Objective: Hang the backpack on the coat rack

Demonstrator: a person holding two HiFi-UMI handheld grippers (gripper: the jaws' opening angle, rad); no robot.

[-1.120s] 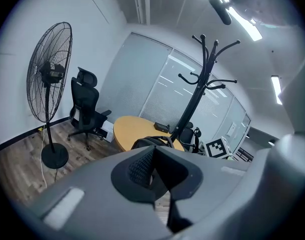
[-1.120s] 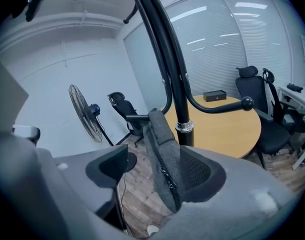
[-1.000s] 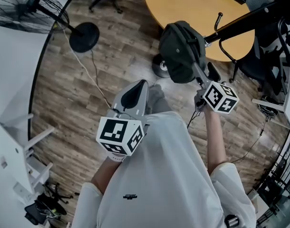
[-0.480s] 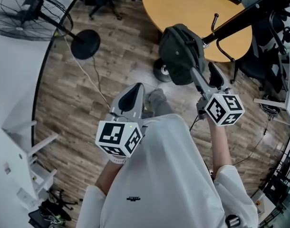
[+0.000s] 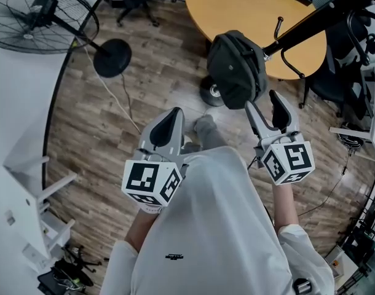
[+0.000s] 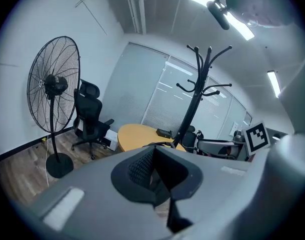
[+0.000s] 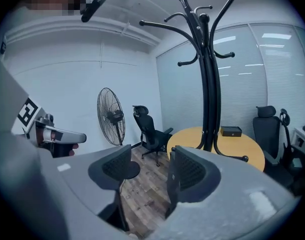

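A dark olive backpack (image 5: 235,69) hangs against the black coat rack (image 5: 301,32), above the rack's round base (image 5: 209,92). In the head view my right gripper (image 5: 267,111) is just below the backpack and apart from it. It is open, its jaws have just been closing a little, and nothing is between them. The right gripper view shows the same gap (image 7: 150,171) with only floor behind it, and the rack's pole (image 7: 208,84) ahead. My left gripper (image 5: 169,125) is shut and empty, off to the left of the backpack. The backpack is hidden in both gripper views.
A round wooden table (image 5: 255,14) stands behind the rack. A standing fan (image 5: 43,14) with a black base (image 5: 112,57) and a trailing cable is at the left. Office chairs (image 5: 353,54) crowd the right side. White shelving (image 5: 24,183) stands at the lower left.
My right gripper has drawn back from the backpack toward the person, rolled, and now stands clear of it. The left gripper has barely shifted.
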